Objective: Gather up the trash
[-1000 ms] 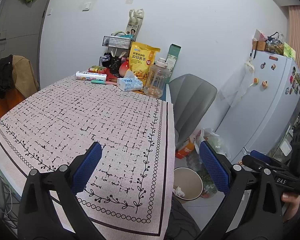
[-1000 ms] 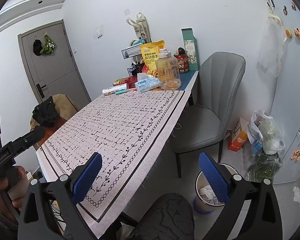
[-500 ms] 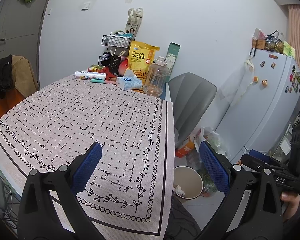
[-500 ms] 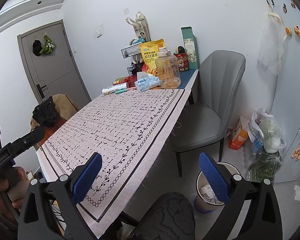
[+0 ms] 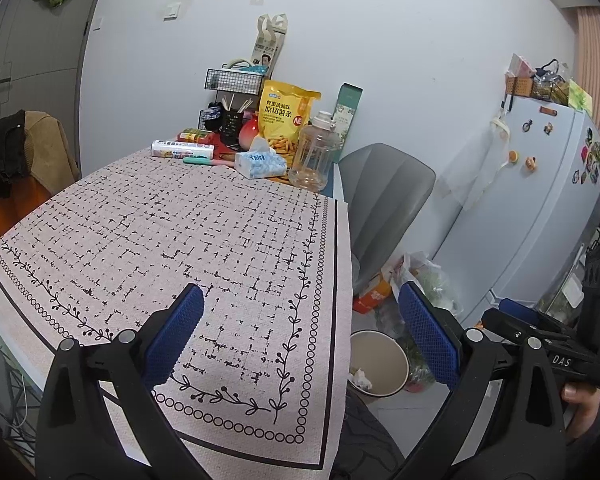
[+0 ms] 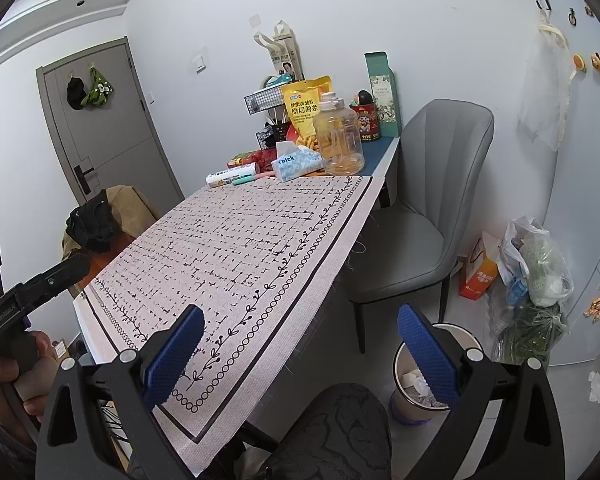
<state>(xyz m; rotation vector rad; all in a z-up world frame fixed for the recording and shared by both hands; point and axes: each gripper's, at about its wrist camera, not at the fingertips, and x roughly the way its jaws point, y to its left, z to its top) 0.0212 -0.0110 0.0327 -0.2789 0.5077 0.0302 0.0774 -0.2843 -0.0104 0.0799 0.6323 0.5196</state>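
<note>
while both of my tools hang over the near edge of the table, neither has anything in it: the left gripper (image 5: 300, 322) has its blue pads spread wide with only patterned cloth between them, and the right gripper (image 6: 300, 342) is spread just as wide over the table's corner and the floor beyond.

the tablecloth (image 5: 188, 236) looks bare across its whole near half, so i can't see any loose scrap within reach. everything sits clustered at the far end against the wall: a tissue pack (image 5: 261, 163), a yellow snack bag (image 5: 286, 118), a clear jug (image 5: 314, 152) and a white roll (image 5: 182, 149) lying crosswise. which of these counts as trash i can't tell from here.

the trash bin (image 6: 428, 376) stands on the floor on my right, just off the table's corner and beside the grey chair (image 6: 416, 216), with crumpled paper already inside. it lies below and right of the right gripper's pads and well away from the left one, so i judge the right hand the natural one for any drop. the far clutter lies straight ahead of both tools along the table's long axis, well apart from either, so a long forward reach comes first.
</note>
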